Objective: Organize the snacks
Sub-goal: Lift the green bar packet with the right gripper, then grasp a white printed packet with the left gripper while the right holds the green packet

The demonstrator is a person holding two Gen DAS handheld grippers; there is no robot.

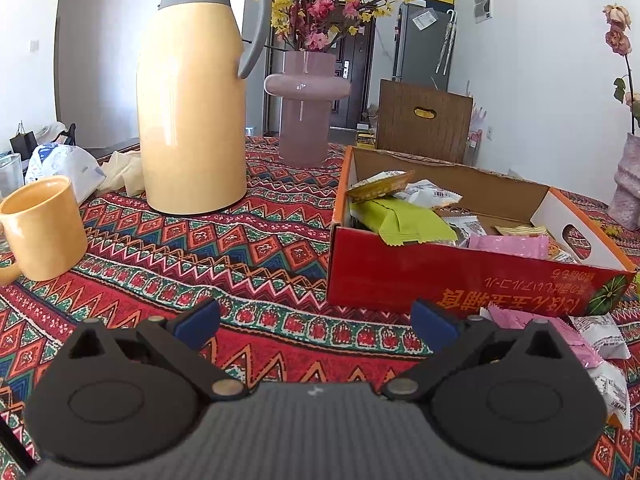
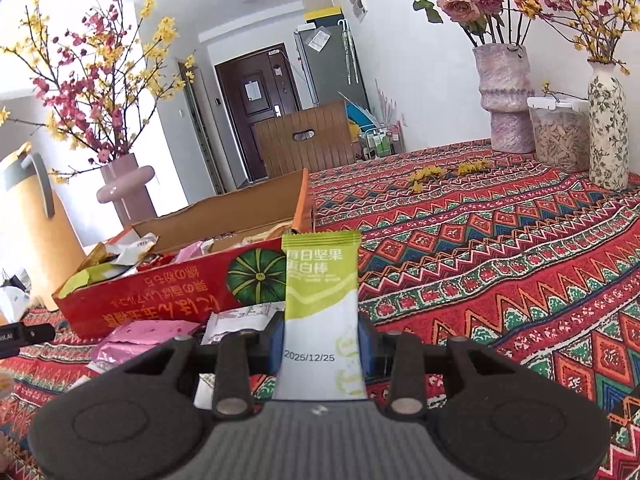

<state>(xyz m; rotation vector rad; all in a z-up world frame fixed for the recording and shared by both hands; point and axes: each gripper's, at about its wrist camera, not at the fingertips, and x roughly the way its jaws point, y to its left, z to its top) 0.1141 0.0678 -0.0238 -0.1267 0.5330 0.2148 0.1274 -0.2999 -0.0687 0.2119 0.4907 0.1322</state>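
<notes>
My right gripper is shut on a green and white snack bar, held upright just right of the red cardboard box. The box holds several packets, among them a green one and a pink one. Loose pink and white packets lie on the tablecloth in front of the box. My left gripper stands open above the tablecloth, left of the box's near corner, with nothing between its fingers.
A yellow thermos jug, a yellow mug and a pink vase stand left of the box. Two vases and a clear jar stand at the far right. A wooden chair back rises behind the table.
</notes>
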